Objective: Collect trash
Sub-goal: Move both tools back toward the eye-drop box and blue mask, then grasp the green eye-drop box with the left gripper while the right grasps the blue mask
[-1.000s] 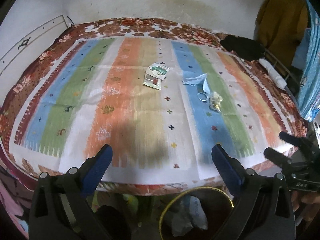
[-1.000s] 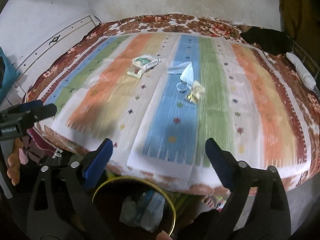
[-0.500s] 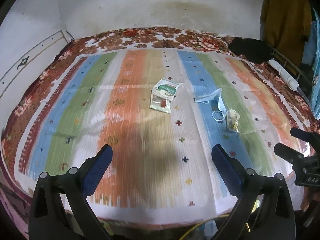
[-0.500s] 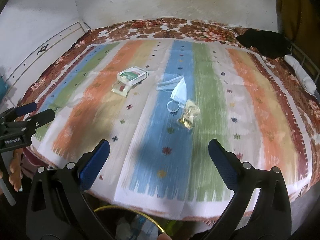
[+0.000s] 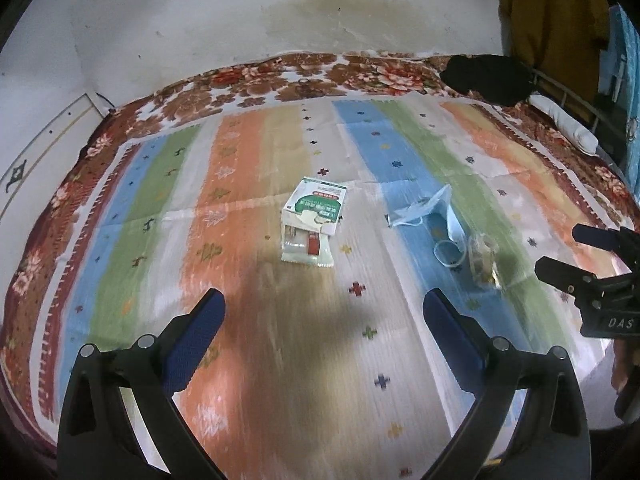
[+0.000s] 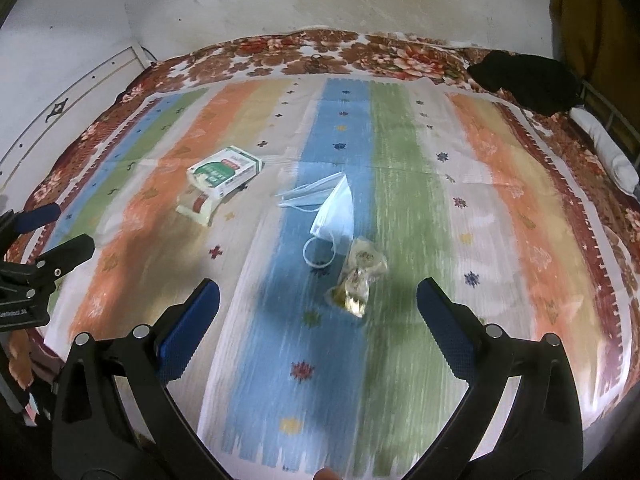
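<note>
On the striped bedspread (image 5: 240, 168) (image 6: 408, 168) lie three pieces of trash. A green-and-white carton (image 5: 316, 206) (image 6: 224, 170) rests on a flat wrapper (image 5: 306, 246) (image 6: 197, 205). Right of it lies a pale blue face mask (image 5: 434, 210) (image 6: 332, 208). A crumpled clear wrapper (image 5: 484, 260) (image 6: 356, 280) sits beside the mask's ear loop. My left gripper (image 5: 324, 312) hovers open, short of the carton. My right gripper (image 6: 318, 300) is open just short of the clear wrapper; it also shows at the right edge of the left wrist view (image 5: 560, 252). Neither holds anything.
A floral blanket (image 5: 304, 80) borders the spread at the far side, against a stained white wall (image 5: 360, 12). A black garment (image 6: 524, 82) and a rolled white cloth (image 6: 608, 152) lie at the far right by a metal bed rail. A yellow garment (image 5: 552, 12) hangs there.
Both grippers have advanced over the bed toward the trash. The yellow-rimmed bin seen below the bed edge has dropped out of view. Both stay open.
</note>
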Tool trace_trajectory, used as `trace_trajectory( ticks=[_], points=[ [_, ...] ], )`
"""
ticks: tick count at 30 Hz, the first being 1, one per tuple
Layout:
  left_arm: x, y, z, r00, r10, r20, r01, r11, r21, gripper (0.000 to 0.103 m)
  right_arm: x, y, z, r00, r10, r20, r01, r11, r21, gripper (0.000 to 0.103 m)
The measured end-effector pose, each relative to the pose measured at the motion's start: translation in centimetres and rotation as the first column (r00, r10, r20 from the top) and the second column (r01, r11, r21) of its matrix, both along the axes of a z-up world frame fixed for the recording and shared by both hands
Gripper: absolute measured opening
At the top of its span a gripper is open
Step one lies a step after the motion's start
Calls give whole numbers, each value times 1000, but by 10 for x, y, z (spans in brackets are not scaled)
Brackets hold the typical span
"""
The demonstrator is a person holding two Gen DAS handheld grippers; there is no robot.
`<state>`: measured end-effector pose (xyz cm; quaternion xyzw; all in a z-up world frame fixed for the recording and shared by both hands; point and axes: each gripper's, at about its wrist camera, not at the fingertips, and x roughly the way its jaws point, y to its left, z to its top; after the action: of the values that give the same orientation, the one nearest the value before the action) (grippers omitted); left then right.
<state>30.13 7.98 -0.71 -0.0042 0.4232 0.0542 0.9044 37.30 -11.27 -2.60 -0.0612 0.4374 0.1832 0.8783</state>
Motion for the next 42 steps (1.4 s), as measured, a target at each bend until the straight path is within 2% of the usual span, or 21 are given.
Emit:
trace_trajectory(
  ticks=[6, 15, 18, 22, 24, 26, 29, 33, 37, 40, 41, 42],
  points=[
    [35, 11, -22, 999, 8, -34, -7, 1000, 13, 97, 33, 12, -19, 1000, -8, -25, 8, 1000, -5, 94],
    [89, 27, -48, 996, 11, -88, -13, 999, -30, 97, 66, 22, -47, 996, -12, -89, 11, 1000, -11, 93],
    [101, 32, -61, 994, 9, -108, -12, 1000, -21, 97, 79, 24, -52, 994, -13, -104, 12, 1000, -8, 93],
    [115, 39, -65, 994, 10, -111, -13, 1000, -19, 97, 97, 29, -62, 992, -13, -127, 13, 1000, -4, 93],
    [124, 40, -66, 992, 19, -128, -21, 1000, -20, 97, 104, 32, -65, 994, -11, -111, 8, 1000, -22, 93],
    [130, 37, -65, 992, -3, -123, -1, 999, -34, 97, 111, 34, -68, 995, -7, -103, 5, 1000, -22, 93],
    [142, 29, -75, 989, -26, -143, 25, 1000, -10, 97, 121, 34, -76, 992, -10, -122, 11, 1000, 8, 92],
    [157, 26, -94, 986, -4, -168, 11, 999, 37, 97, 129, 36, -87, 991, -6, -134, 6, 1000, 0, 87],
    [170, 34, -103, 982, 37, -184, -33, 999, 26, 97, 136, 36, -99, 989, 5, -146, -7, 1000, -16, 79],
    [175, 32, -106, 986, 19, -166, -13, 999, 33, 97, 137, 40, -103, 990, 22, -142, -29, 999, -42, 69],
    [176, 31, -107, 986, 13, -166, -7, 999, 38, 96, 138, 43, -104, 989, 33, -146, -41, 998, -48, 64],
    [178, 30, -109, 984, 4, -176, 2, 999, 37, 93, 139, 45, -105, 988, 40, -149, -49, 997, -60, 54]
  ],
)
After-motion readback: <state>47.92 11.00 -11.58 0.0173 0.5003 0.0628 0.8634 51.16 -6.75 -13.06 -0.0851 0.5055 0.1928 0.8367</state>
